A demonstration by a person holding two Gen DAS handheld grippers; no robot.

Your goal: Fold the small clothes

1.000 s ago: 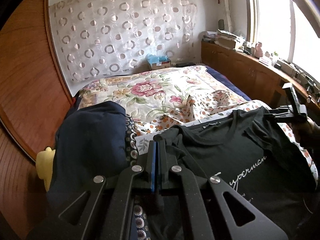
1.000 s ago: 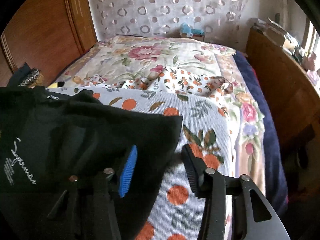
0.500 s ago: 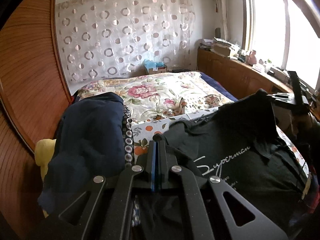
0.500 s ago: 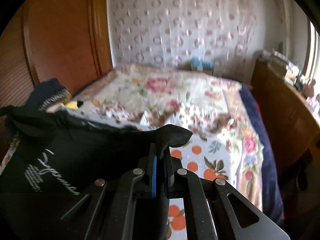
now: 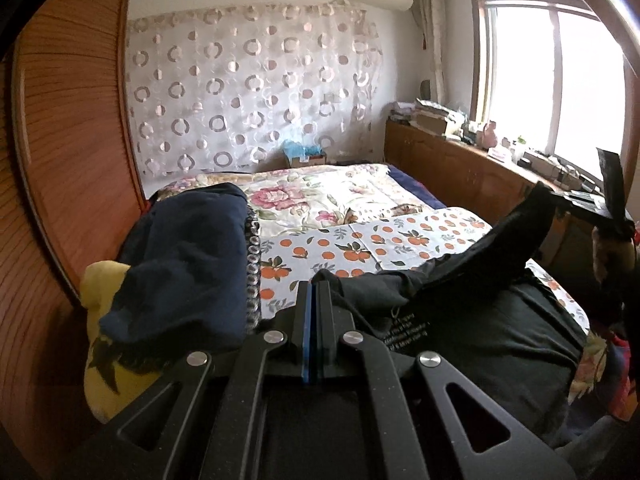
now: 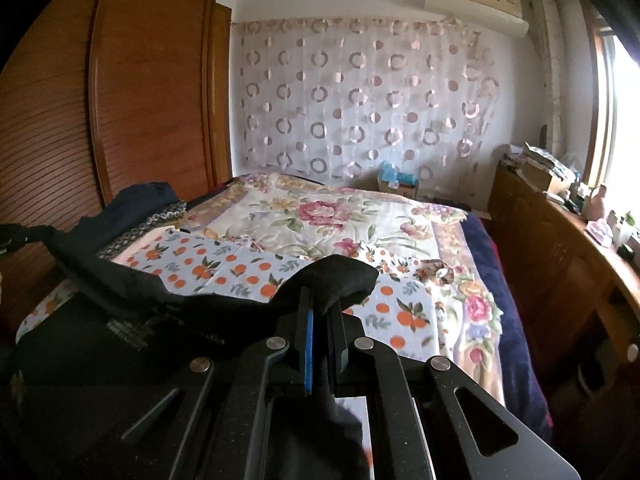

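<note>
L wrist view: L gripper (image 5: 314,300) pressed together, pinching near edge of the black tee (image 5: 480,320). Tee lay on the orange-print sheet (image 5: 360,240), near right part of the bed (image 5: 320,192); its right side was lifted off the sheet toward the R gripper (image 5: 576,200), far right. Navy pile (image 5: 184,260) sat just left of the tee, on a yellow item (image 5: 100,320).

R wrist view: R gripper (image 6: 320,300) pinched a bunched fold of tee (image 6: 332,276); cloth draped over the tips.

Risks, my read: R hold is on a thick wad, so layers could slip out w/ any tug. Uneven lift btw hands would skew the fold. Slack middle could drag the sheet or catch the navy pile.
</note>
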